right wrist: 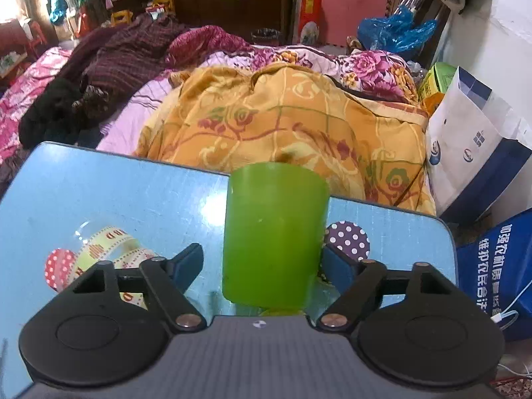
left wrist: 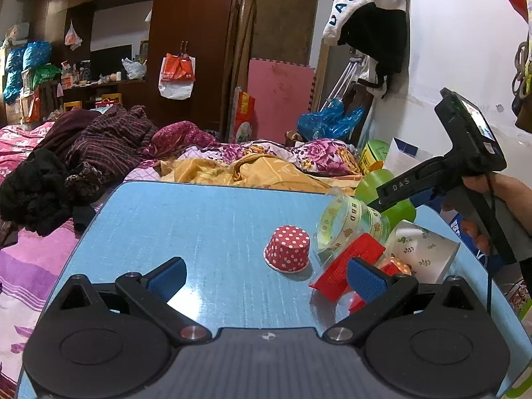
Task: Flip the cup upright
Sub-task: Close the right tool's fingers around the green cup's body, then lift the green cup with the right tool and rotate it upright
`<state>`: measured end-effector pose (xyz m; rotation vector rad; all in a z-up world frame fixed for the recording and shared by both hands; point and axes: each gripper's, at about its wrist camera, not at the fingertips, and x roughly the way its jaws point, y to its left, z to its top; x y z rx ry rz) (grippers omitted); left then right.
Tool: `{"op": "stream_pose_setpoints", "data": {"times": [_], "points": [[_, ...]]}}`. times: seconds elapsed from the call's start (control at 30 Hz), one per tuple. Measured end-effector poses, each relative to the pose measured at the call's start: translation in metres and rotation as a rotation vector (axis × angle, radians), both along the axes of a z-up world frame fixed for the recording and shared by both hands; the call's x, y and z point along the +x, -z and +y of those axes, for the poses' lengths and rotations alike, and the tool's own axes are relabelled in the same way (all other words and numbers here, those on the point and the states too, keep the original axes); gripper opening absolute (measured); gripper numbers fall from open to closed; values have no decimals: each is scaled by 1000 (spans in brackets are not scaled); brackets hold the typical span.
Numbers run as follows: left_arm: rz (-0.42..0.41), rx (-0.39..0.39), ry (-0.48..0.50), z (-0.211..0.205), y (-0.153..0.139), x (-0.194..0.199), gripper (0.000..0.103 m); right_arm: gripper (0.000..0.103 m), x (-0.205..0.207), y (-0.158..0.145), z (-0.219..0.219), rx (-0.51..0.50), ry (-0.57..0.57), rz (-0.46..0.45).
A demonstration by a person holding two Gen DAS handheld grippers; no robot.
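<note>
A green plastic cup (right wrist: 272,232) stands between the open jaws of my right gripper (right wrist: 262,266), its closed end up, on the blue table (right wrist: 116,186). The fingers stand on either side of it; a clear gap shows on the left, and the right finger is close to the cup wall. In the left wrist view the green cup (left wrist: 392,196) shows at the far right behind my right gripper's body (left wrist: 465,166). My left gripper (left wrist: 266,279) is open and empty, low over the table (left wrist: 199,219), with a red polka-dot paper cup (left wrist: 287,248) upside down just ahead.
A clear jar with patterned ribbon (left wrist: 345,226), a red plastic piece (left wrist: 352,266), a white leaf-print box (left wrist: 422,249) and a purple dotted cup (right wrist: 347,236) crowd the table's right side. A bed with piled blankets (right wrist: 282,116) lies beyond. Bags (right wrist: 475,146) stand to the right.
</note>
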<state>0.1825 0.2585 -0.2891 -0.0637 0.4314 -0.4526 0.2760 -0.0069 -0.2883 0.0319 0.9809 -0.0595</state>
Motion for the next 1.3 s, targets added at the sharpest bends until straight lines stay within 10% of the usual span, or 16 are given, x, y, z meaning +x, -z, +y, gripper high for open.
{"op": "stream_pose_setpoints", "data": {"times": [0.63,0.97,1.3], "points": [[11,-36,-6,12,4,1,103,66,-14,-20,7,-71,46,-81],[-16,-126,24,33,-4,-17,103,66,-104,-82,41,-38,15,-226],[5,-147,-6,60,-2,-25,103,66,-158,-25,81,97,-108,-176]]}}
